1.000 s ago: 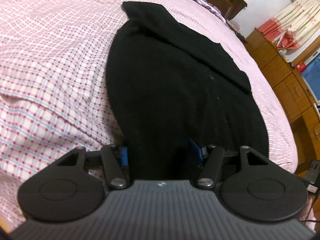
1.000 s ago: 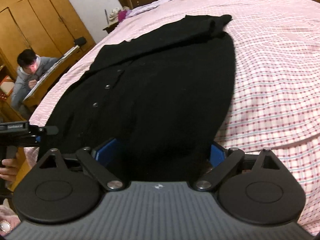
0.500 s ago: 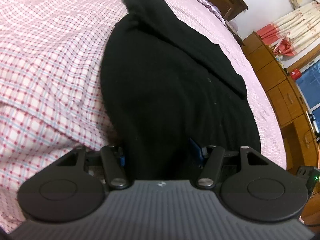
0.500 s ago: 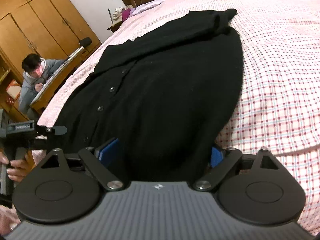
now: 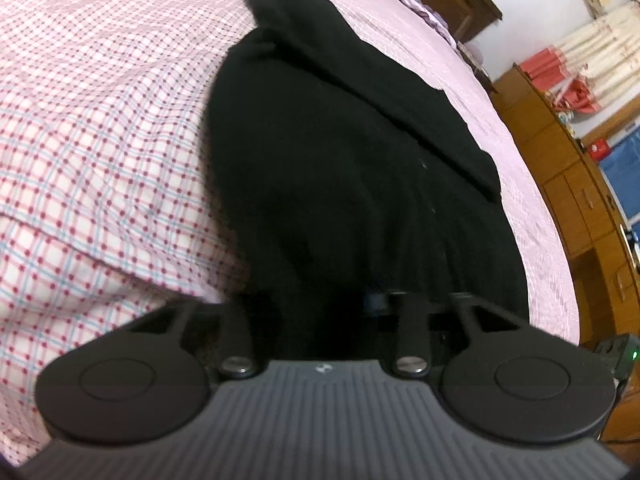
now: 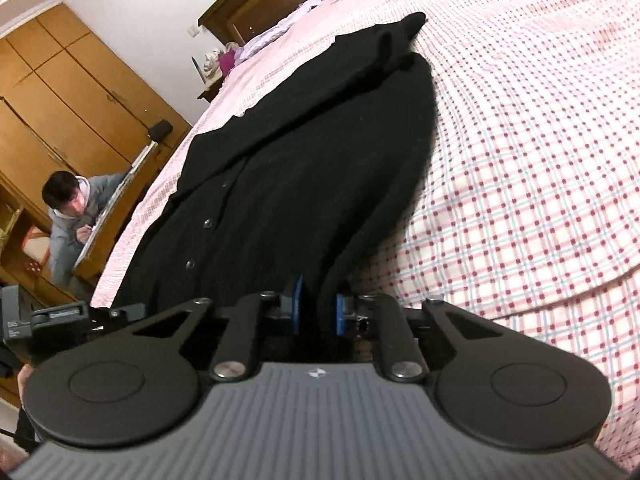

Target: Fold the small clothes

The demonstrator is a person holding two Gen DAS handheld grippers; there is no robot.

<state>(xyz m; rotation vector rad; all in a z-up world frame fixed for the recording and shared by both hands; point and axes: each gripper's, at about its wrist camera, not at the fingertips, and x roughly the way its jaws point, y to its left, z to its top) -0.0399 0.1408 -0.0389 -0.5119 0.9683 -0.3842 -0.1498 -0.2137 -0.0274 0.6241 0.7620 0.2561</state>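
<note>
Both grippers are down at the near hem of the black cardigan [image 6: 304,168]. The right gripper [image 6: 318,312] has just pinched shut, its blue pads that stood wide a moment ago now clamping a bunched fold of the knit. The left gripper [image 5: 320,304] is buried in dark cloth; I cannot tell its jaws. Looks like a lift for the fold. Farther out, the cardigan lies along the checked bedspread [image 6: 520,160]. No containers here.

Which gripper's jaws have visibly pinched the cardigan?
The right gripper: its blue pads squeeze the black cardigan hem. The left gripper's jaws are buried in cloth.
</note>
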